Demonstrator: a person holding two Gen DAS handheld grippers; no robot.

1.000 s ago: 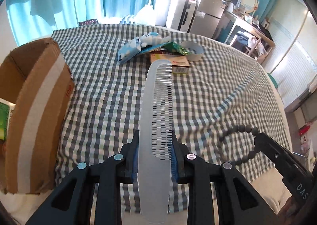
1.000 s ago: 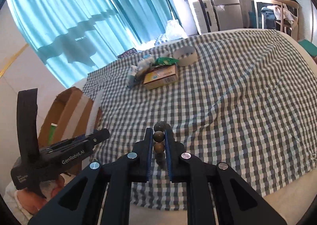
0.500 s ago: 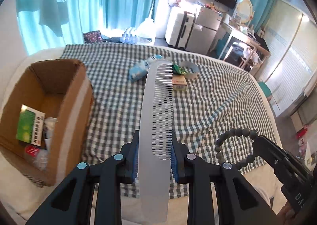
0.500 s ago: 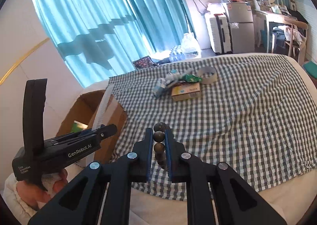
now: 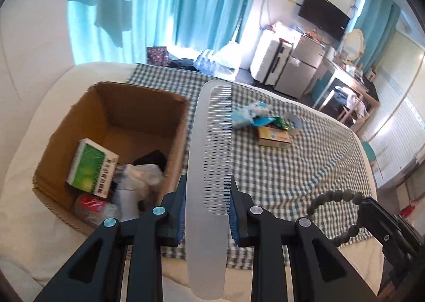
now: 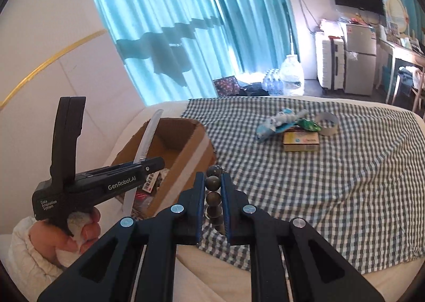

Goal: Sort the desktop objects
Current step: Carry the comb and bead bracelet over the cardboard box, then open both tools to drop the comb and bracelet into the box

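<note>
Carry-to-box step, judged. Comb [image 5: 209, 158] is clamped in the left gripper [image 5: 207, 211], near the cardboard box [image 5: 111, 105] edge. Bead bracelet [image 6: 213, 195] is pinched by the closed right gripper [image 6: 213, 203]. Next: both are to be positioned over the box opening, then released.

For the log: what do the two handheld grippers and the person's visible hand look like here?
Both grippers, left and right, are matte black with angular cut-out fingers, blue ribbed pads and round silver-blue screw heads. The left unit's side reads "GenRobot.AI" and "Data Acquisition System" in white; a tall black handle rises at its rear. The hand gripping it wears a white textured cuff. No cables show.
</note>
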